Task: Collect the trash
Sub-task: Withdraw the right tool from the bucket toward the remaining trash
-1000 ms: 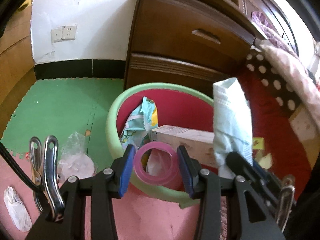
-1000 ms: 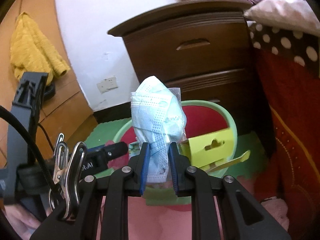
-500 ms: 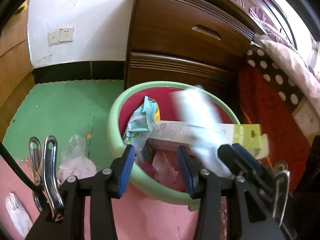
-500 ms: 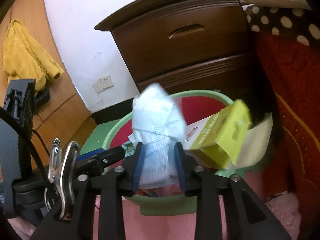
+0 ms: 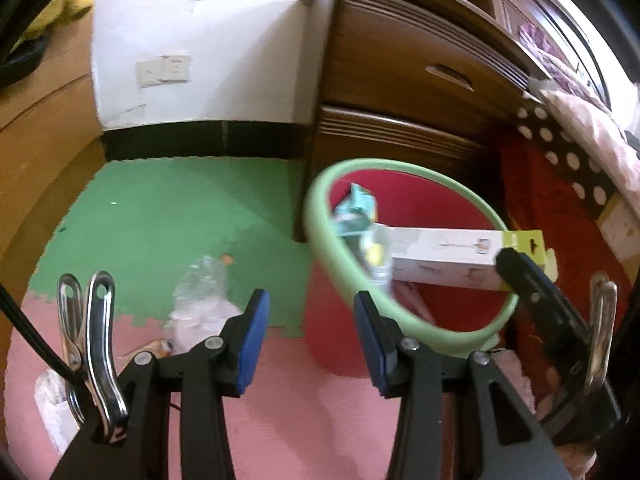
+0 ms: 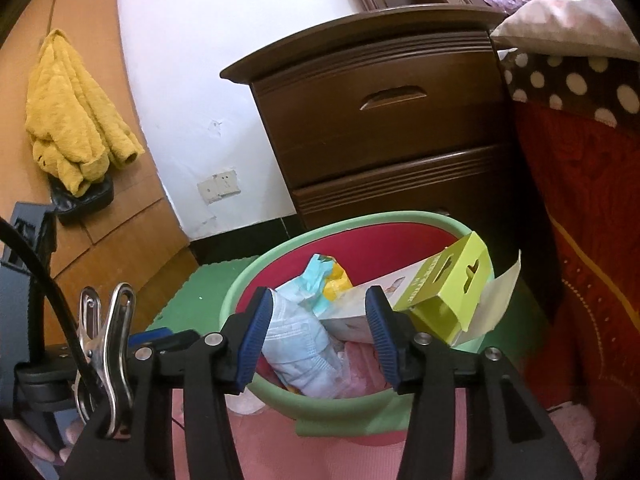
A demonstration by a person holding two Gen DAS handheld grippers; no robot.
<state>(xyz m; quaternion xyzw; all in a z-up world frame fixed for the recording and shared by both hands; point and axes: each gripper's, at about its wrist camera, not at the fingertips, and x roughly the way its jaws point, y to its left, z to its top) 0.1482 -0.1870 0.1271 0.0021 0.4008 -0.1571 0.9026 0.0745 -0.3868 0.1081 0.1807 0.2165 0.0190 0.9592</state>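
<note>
The right tongs (image 6: 318,336) are opening over the green-rimmed red basin (image 6: 344,404), their pads clear of the pale blue face mask (image 6: 298,350) that lies in the basin beneath them, beside a white and lime carton (image 6: 448,300) leaning on the rim. The left tongs (image 5: 308,338) stand apart with nothing between them. Only the left wrist view shows the floor left of the basin — a crumpled clear plastic wrapper (image 5: 200,300) on the green and pink foam mat (image 5: 160,216), and a white scrap (image 5: 50,404) at the frame's lower edge. Only the right wrist view shows the mask — and a yellow garment (image 6: 76,108) hanging on the wooden wall.
</note>
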